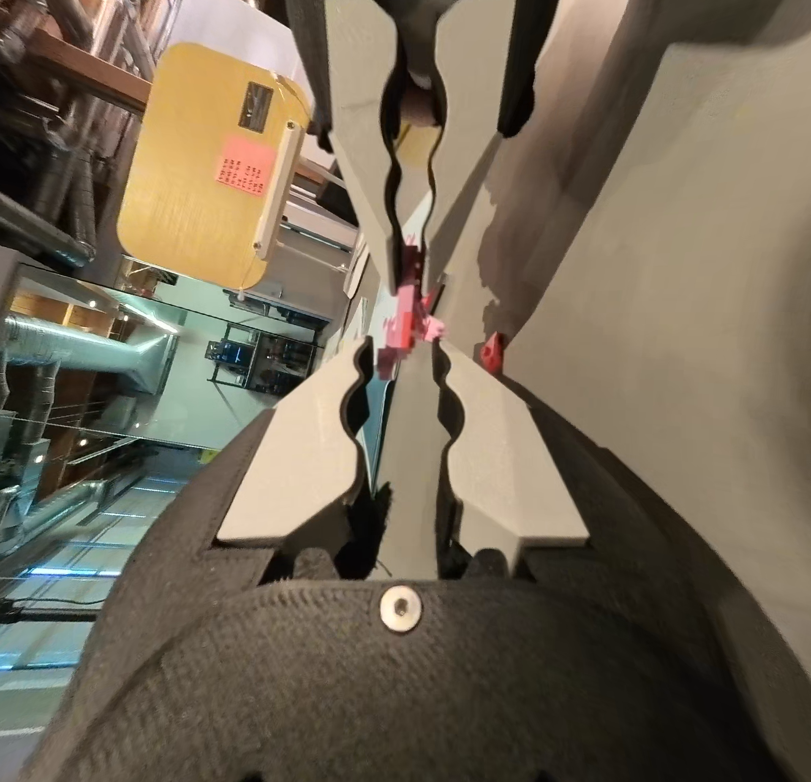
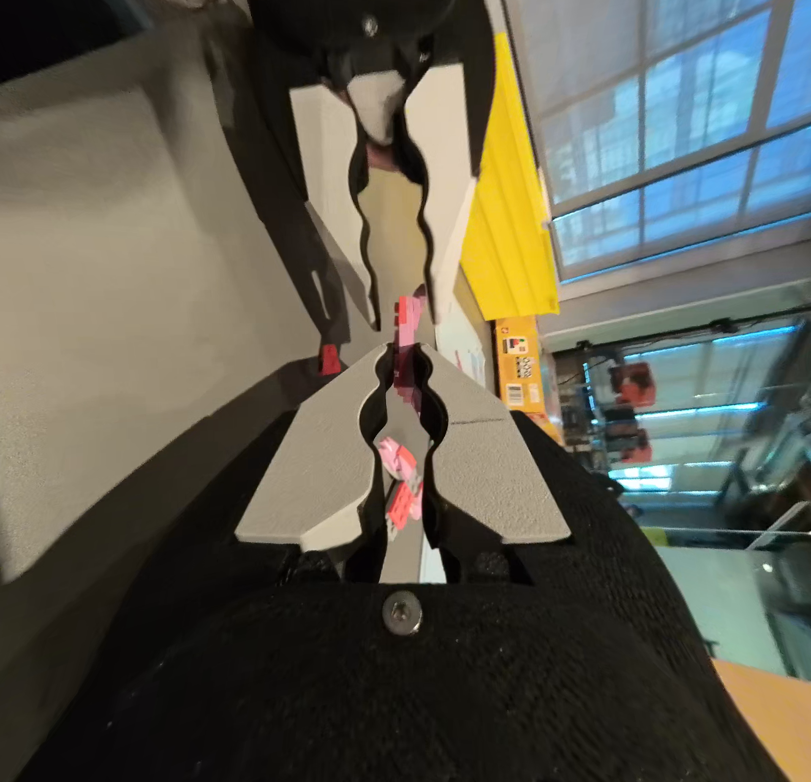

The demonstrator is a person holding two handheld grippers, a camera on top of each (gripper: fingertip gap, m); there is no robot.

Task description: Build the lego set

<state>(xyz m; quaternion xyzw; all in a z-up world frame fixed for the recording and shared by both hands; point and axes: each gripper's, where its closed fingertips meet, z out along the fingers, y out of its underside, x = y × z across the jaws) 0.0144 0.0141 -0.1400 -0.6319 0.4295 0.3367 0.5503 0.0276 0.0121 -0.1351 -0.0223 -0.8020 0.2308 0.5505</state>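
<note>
Grippers meet tip to tip above the table [image 1: 702,278]: right gripper [image 2: 406,349] nearly closed on the pink-and-red build [image 2: 406,368], left gripper [image 1: 401,348] slightly apart at the build's other end, grip unclear, loose bricks [image 2: 401,480] beyond, so uneven squeeze risks splitting or dropping it.

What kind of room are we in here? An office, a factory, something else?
Probably a workshop or lab in an industrial-style building. Bare metal air ducts run overhead, there is a wall of big paned windows, and a plain grey table holds a toy brick model beside its box.
</note>
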